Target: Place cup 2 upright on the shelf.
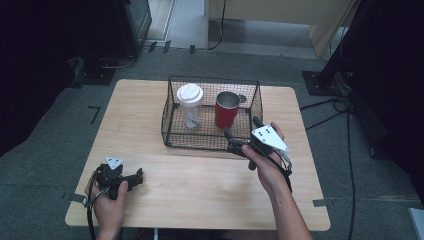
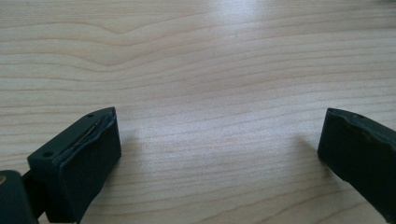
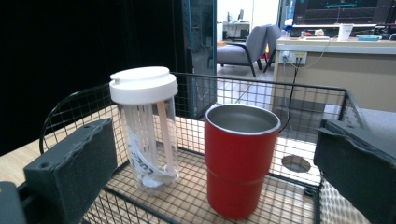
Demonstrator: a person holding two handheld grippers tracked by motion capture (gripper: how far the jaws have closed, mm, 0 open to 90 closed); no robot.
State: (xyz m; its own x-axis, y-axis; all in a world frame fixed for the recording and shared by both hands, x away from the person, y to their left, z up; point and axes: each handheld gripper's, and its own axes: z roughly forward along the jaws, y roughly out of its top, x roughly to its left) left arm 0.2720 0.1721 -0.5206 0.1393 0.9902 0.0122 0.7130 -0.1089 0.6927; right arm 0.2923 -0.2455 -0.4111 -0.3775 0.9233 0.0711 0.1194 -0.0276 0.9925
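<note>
The right gripper (image 1: pixel 242 134), jaws spread and empty, seems lined up on the red steel tumbler (image 3: pixel 240 158) inside the black wire basket (image 1: pixel 172 136), needing to reach over the near rim, while the left gripper (image 1: pixel 134 178) rests agape well clear.

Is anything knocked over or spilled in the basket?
No, nothing stands out. The red cup and the clear bottle with its white lid both stand upright in the wire basket, side by side, with no spill showing.
</note>
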